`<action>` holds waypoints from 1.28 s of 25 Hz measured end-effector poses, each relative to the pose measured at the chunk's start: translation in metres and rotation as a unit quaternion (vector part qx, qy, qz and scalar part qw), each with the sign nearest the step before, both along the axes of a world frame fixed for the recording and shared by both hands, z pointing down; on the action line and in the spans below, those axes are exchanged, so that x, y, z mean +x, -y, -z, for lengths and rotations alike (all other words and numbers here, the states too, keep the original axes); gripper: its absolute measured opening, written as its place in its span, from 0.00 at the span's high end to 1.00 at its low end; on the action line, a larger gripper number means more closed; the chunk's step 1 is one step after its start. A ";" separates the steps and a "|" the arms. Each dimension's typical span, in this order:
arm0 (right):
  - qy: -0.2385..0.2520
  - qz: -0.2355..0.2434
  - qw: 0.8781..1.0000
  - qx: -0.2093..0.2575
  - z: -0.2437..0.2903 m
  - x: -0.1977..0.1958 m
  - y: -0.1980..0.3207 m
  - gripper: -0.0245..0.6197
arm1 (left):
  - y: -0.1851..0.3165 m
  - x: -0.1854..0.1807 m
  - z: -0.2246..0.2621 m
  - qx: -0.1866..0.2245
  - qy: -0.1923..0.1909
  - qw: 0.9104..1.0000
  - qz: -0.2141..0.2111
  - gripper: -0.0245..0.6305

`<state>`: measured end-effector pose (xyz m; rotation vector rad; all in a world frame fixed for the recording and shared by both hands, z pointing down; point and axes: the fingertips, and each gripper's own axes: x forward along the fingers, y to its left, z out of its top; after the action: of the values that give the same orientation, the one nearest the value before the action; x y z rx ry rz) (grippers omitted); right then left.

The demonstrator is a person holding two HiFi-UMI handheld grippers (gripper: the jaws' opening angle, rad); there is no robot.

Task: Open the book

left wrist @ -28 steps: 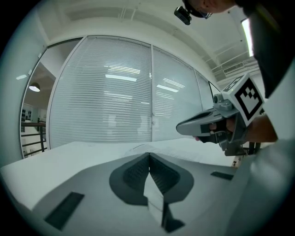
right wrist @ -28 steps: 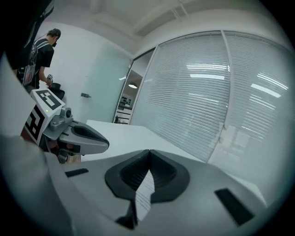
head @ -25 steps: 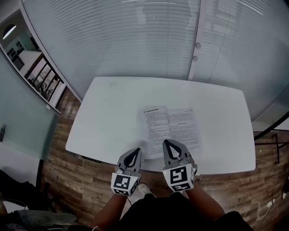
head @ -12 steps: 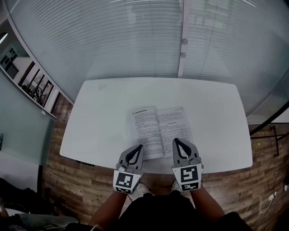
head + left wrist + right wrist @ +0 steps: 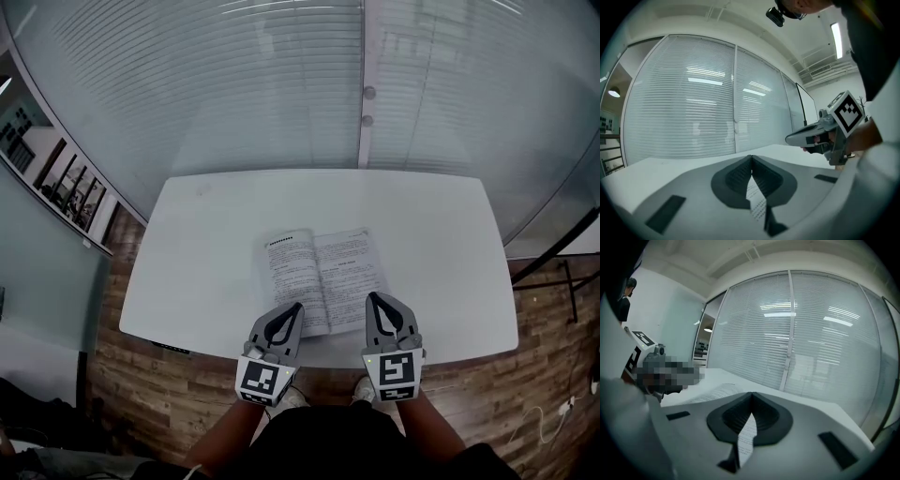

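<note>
Lying open on the table (image 5: 206, 244), the book (image 5: 323, 277) looks done; the left gripper (image 5: 296, 307) and right gripper (image 5: 374, 298) are closed tight, holding nothing, so backing off seems next.

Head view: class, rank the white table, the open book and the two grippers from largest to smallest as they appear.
1. White table
2. Open book
3. Left gripper and right gripper: these look alike, so I won't rank them against each other. Both sit nearest the camera, which enlarges them.
</note>
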<state>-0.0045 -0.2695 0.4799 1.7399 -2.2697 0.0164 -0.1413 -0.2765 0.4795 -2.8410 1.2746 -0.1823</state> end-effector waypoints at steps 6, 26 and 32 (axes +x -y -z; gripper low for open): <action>0.016 -0.002 1.000 0.003 0.002 0.013 0.001 0.95 | 0.003 0.010 0.001 0.006 0.005 1.000 0.003 0.95; 0.004 0.003 1.000 0.028 0.015 0.016 -0.005 0.95 | -0.011 0.015 0.004 0.001 -0.004 1.000 0.005 0.95; 0.037 0.011 0.999 0.039 0.016 0.017 -0.005 0.96 | -0.009 0.013 0.012 0.008 -0.012 1.000 0.013 0.95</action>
<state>0.0127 -0.2646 0.4636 1.7806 -2.3715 -0.0122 -0.1284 -0.2680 0.4670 -2.8232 1.3107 -0.1397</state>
